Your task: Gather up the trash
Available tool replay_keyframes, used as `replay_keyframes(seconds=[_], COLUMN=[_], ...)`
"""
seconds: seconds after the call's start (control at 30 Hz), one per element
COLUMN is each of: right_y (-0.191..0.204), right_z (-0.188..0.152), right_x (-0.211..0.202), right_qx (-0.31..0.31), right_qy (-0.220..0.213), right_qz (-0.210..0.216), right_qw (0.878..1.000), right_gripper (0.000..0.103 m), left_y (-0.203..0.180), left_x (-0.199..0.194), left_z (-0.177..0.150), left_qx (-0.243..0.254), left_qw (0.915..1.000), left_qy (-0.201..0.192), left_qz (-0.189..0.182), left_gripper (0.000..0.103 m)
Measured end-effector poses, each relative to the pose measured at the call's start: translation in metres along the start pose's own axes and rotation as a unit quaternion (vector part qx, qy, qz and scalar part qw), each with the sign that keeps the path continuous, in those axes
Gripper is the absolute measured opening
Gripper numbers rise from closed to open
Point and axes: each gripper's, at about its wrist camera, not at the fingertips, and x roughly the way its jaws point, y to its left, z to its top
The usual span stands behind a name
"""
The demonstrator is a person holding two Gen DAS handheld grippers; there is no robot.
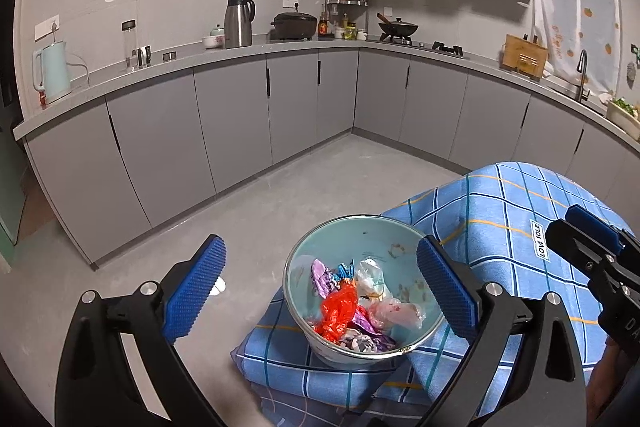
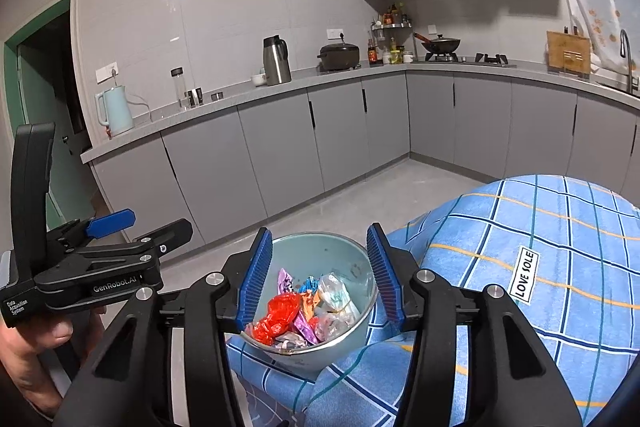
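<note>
A light blue metal bowl (image 1: 332,243) stands on the near corner of a blue checked cloth (image 1: 500,211). It holds crumpled wrappers: a red one (image 1: 338,311), purple ones and clear plastic. My left gripper (image 1: 320,287) is open and empty, hovering above the bowl with its fingers on either side. My right gripper (image 2: 322,275) is open and empty too, above the same bowl (image 2: 320,251) with its red wrapper (image 2: 278,315). The right gripper shows at the left wrist view's right edge (image 1: 592,247); the left gripper shows at the right wrist view's left (image 2: 120,239).
The checked cloth (image 2: 540,247) covers a table, with a "LOVE SOLE" label (image 2: 524,275). Grey floor (image 1: 280,195) lies beyond. An L-shaped counter with grey cabinets (image 1: 240,115) carries a kettle (image 1: 52,71), a steel flask (image 1: 238,21), pots and a stove.
</note>
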Motion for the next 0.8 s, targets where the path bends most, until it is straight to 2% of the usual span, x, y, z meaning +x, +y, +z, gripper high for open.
replay_keyframes(seconds=[0.8], right_y=[0.0026], right_z=[0.003], right_x=[0.0], right_qx=[0.002], right_qy=[0.003], right_qz=[0.003], right_qw=[1.0], right_gripper=[0.05], left_y=[0.0019], left_x=[-0.0001], left_z=[0.0004], left_qx=[0.001], left_qw=[1.0], left_qy=[0.0], left_qz=[0.004], left_gripper=[0.097])
